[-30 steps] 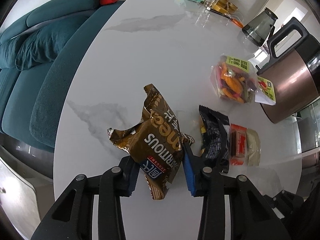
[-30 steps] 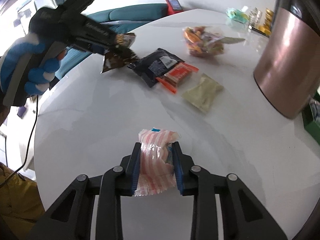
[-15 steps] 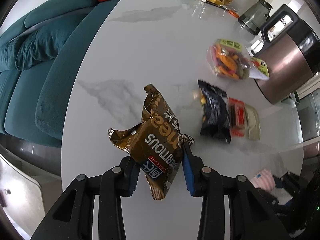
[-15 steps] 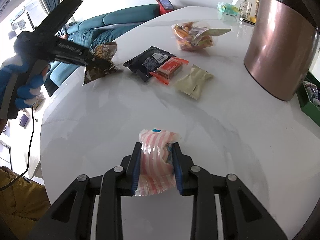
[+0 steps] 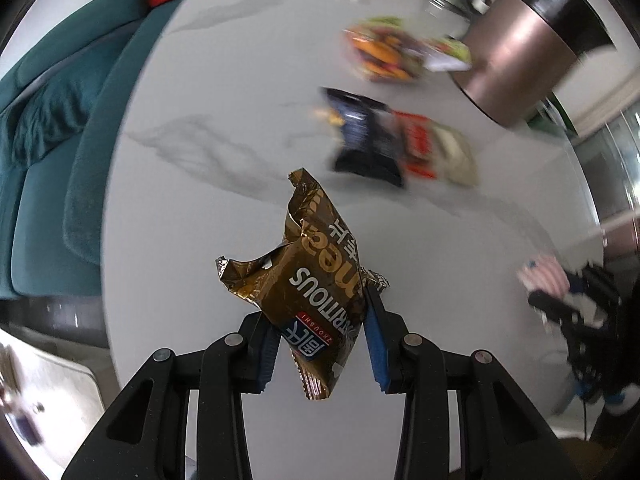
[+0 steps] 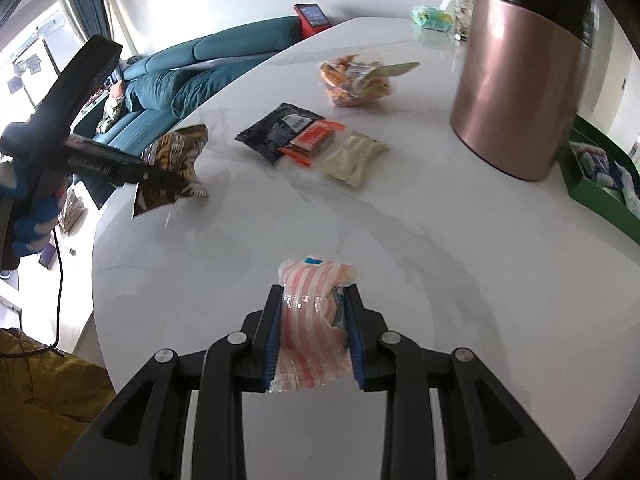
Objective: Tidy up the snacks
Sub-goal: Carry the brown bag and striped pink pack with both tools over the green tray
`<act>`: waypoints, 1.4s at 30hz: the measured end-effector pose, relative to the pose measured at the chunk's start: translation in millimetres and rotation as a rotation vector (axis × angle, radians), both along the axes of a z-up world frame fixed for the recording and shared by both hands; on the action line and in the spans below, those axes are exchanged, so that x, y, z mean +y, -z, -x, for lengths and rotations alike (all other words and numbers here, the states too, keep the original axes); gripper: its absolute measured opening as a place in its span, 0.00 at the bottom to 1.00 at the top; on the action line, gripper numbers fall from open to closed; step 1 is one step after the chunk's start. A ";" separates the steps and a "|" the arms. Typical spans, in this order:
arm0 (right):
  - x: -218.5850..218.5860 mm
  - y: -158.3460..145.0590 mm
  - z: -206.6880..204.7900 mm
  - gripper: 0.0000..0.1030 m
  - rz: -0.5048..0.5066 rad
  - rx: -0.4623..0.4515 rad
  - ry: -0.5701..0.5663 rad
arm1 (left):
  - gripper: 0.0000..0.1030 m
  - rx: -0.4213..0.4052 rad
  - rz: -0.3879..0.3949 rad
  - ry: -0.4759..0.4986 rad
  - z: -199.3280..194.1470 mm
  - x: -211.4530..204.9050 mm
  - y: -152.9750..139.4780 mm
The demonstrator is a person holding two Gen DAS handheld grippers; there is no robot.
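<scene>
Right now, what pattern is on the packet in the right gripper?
Pink and white stripes on the packet, clearest in the right wrist view.

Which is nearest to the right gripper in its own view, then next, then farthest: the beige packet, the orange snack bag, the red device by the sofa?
1. Beige packet, mid-table, just right of centre.
2. Orange snack bag, farther back, left of the copper jug.
3. Red device, at the far table edge by the sofa.

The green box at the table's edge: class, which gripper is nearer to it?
Right. The right gripper, holding a pink striped packet, is nearer the green box; the left gripper is across the table.
</scene>
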State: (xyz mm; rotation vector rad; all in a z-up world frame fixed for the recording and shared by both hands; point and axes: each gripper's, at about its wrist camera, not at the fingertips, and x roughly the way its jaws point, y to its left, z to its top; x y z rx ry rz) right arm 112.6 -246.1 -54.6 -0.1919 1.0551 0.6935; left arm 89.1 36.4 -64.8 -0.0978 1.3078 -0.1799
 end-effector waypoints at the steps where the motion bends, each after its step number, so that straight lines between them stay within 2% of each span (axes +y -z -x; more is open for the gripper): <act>1: -4.9 -0.8 0.3 0.33 0.001 0.000 0.004 | 0.32 -0.001 -0.004 0.028 2.3 -11.3 -1.5; 8: -64.6 -5.1 1.3 0.33 0.014 0.004 0.075 | 0.32 0.006 0.005 0.189 6.2 -97.0 -10.5; 14: -140.0 -14.4 -8.3 0.33 0.044 -0.016 0.159 | 0.32 0.004 0.010 0.321 0.8 -180.0 -17.1; 20: -208.8 -30.9 -28.0 0.33 0.075 -0.064 0.213 | 0.32 -0.033 0.027 0.398 -15.0 -259.3 -28.4; 24: -249.3 -51.3 -49.1 0.33 0.068 -0.121 0.241 | 0.32 -0.082 0.037 0.406 -34.2 -303.3 -44.8; 30: -286.5 -81.0 -89.0 0.33 0.024 -0.206 0.263 | 0.32 -0.193 0.025 0.373 -73.1 -362.5 -84.2; 36: -315.3 -116.8 -132.6 0.33 -0.026 -0.310 0.280 | 0.33 -0.288 0.013 0.330 -107.3 -392.8 -119.0; 42: -338.5 -144.0 -178.5 0.33 -0.042 -0.389 0.278 | 0.33 -0.332 0.007 0.281 -143.9 -422.2 -129.5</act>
